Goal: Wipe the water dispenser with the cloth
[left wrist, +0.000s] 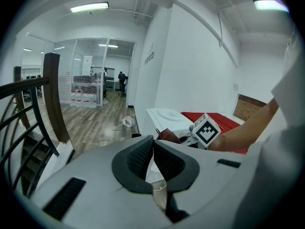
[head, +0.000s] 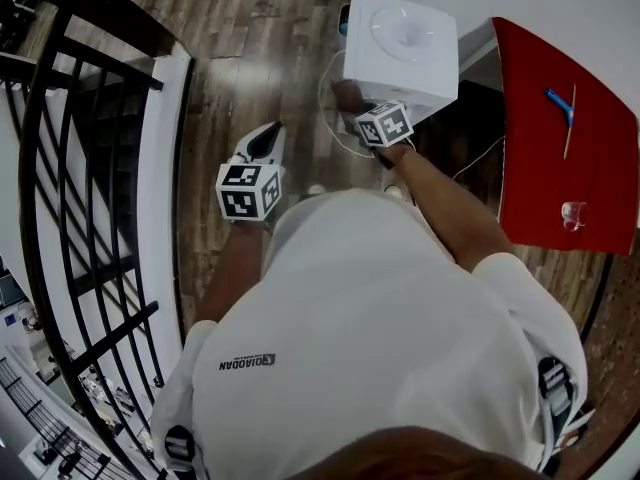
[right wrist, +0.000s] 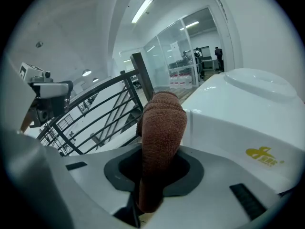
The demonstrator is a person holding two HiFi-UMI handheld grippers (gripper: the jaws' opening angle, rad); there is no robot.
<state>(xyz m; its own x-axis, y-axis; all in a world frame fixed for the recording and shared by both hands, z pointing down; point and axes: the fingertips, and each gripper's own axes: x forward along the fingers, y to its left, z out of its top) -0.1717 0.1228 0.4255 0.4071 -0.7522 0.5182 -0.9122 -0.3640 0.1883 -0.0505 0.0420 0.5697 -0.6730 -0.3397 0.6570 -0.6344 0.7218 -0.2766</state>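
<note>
Right hand-held gripper [right wrist: 157, 168] clamping cloth [right wrist: 163, 123], beside dispenser [right wrist: 238, 118]

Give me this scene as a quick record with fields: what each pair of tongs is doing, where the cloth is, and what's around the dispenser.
right tongs: shut on brown cloth
left tongs: shut, nothing between them, held away from the dispenser
water dispenser: white, standing on wooden floor
cloth position: by the dispenser's side near its top edge; contact likely, not certain
nearby: red tabletop with a small glass; black railing on the person's left
</note>
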